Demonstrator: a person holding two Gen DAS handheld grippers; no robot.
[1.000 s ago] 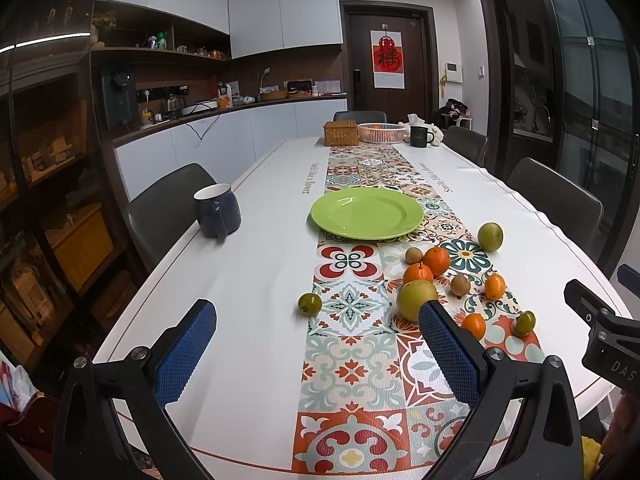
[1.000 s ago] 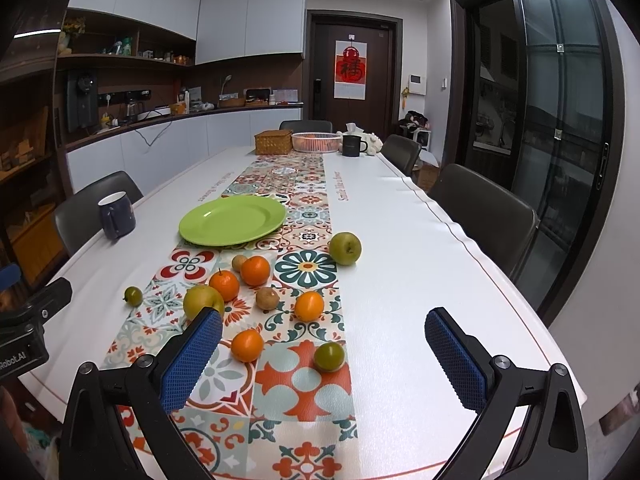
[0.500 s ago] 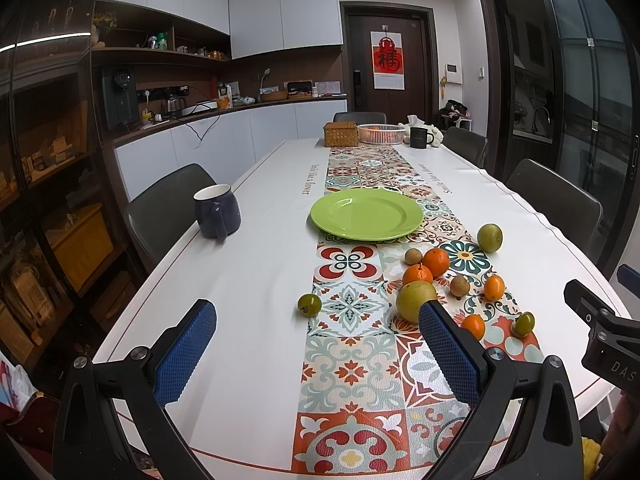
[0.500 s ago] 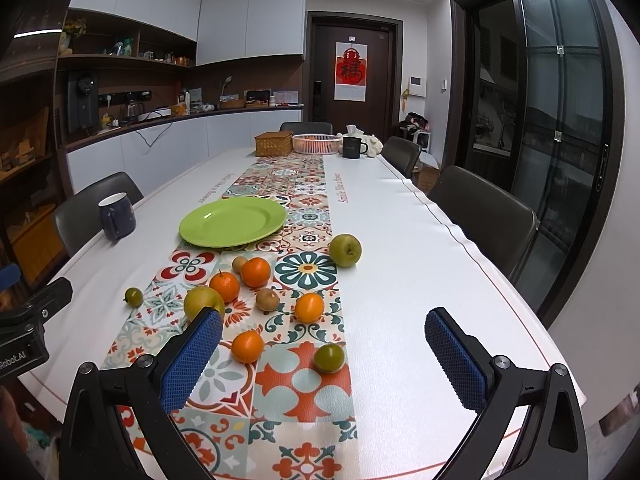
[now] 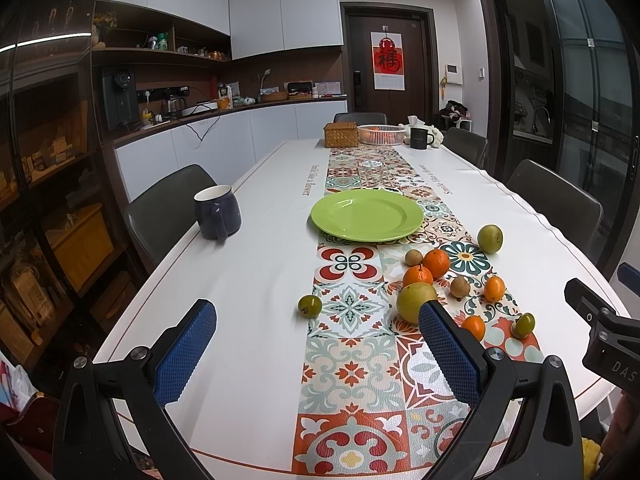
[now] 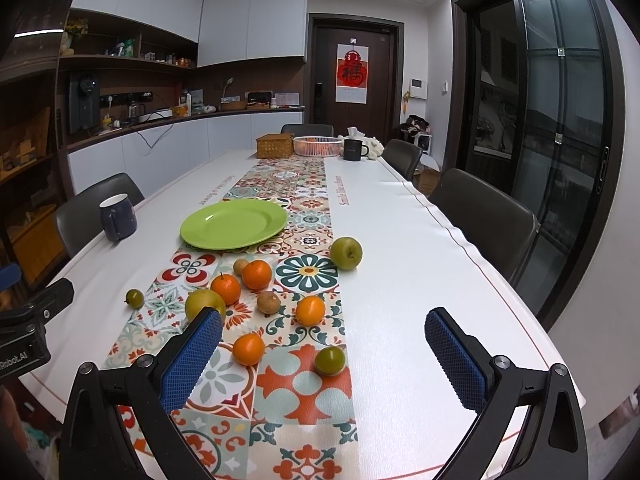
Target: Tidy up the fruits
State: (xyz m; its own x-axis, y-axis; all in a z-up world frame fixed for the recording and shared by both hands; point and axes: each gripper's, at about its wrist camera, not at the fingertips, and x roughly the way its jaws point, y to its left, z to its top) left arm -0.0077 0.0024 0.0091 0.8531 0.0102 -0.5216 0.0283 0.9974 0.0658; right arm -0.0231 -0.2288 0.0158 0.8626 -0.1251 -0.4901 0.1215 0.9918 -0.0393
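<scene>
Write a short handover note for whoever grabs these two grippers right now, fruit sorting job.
Left gripper: open, empty, hovering above the near end of the table.
Right gripper: open, empty, also hovering short of the fruit.
Green plate: on the patterned runner, nothing on it.
Fruit: all loose on the table nearer than the plate: four oranges, e.g., a large yellow-green fruit, a green apple at the runner's right edge, two small brown fruits, a small green fruit, and another small green one off the runner to the left.
Done: nothing moved yet.
Left: everything, probably gathering onto the plate.
</scene>
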